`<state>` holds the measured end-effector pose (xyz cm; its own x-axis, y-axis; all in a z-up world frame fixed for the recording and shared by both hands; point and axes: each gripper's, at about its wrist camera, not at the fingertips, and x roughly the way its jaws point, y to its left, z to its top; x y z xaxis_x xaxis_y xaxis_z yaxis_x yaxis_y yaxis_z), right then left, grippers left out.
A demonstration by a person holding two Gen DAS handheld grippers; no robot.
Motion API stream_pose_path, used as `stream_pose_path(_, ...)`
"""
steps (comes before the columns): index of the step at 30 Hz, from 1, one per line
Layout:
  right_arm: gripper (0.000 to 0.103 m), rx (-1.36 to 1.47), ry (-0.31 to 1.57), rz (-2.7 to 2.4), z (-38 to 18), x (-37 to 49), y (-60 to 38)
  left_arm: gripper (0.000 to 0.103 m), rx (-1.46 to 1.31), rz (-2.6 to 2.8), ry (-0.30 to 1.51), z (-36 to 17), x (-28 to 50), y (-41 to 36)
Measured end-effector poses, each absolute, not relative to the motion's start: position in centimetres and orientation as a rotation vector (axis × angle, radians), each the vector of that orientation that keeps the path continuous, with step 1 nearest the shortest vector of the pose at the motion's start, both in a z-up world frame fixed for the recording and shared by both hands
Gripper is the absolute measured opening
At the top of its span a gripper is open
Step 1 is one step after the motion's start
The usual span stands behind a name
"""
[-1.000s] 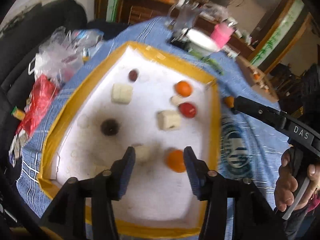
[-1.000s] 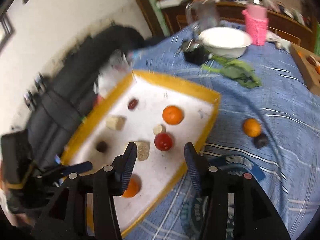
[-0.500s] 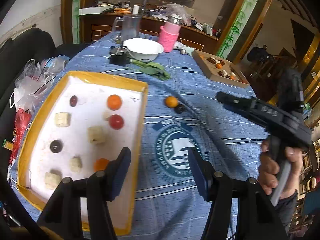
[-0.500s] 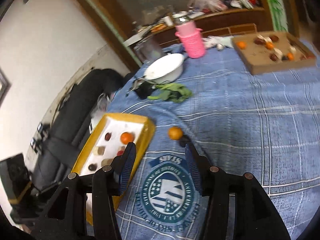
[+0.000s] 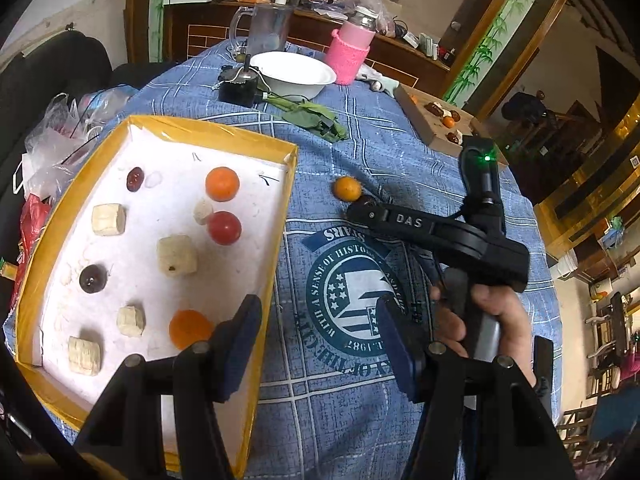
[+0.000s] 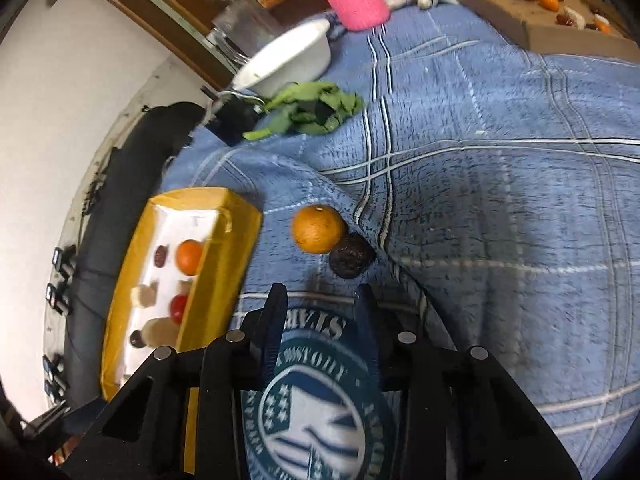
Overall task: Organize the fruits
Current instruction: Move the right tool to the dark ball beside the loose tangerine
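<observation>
A yellow-rimmed white tray (image 5: 290,184) (image 6: 224,240) holds several fruits: oranges (image 5: 222,183), a red tomato (image 5: 224,227), dark plums (image 5: 93,278) and pale banana pieces (image 5: 177,255). An orange (image 6: 318,229) (image 5: 347,188) and a dark round fruit (image 6: 352,256) lie touching on the blue cloth, right of the tray. My right gripper (image 6: 320,312) (image 5: 360,211) is open and empty, low over the cloth just short of the dark fruit. My left gripper (image 5: 316,332) is open and empty, over the tray's right rim.
At the back stand a white bowl (image 5: 294,74), a pink-sleeved bottle (image 5: 352,54), a glass jug (image 5: 266,28), green leaves (image 5: 314,118) and a black box (image 5: 238,90). A cardboard box with more fruit (image 6: 552,4) sits far right. Plastic bags (image 5: 60,140) lie left of the tray.
My right gripper has moved down and forward, close to the loose orange and dark fruit. My left gripper has swung from over the tray to its right rim, still open.
</observation>
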<state>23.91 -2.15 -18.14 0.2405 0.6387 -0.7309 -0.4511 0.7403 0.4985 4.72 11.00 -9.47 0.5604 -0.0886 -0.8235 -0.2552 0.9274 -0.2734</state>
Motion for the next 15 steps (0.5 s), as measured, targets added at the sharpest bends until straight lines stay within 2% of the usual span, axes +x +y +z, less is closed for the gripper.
stream_pose_path(3,0.031,0.182,1.065,0.757,-18.1,23.9,-1.9,0.062,-0.396,0.103,0.98,-9.6,4.8,11.1)
stream_pose_path(9,0.019,0.16,1.045,0.774,-18.3,23.7,-2.1,0.062,-0.379,0.13,0.986,-9.6,4.9,10.8)
stream_pose_path(15,0.017,0.207,1.054,0.79,-18.1,24.2,-2.9,0.062,-0.38,0.135,0.998,-9.9,5.6,10.8)
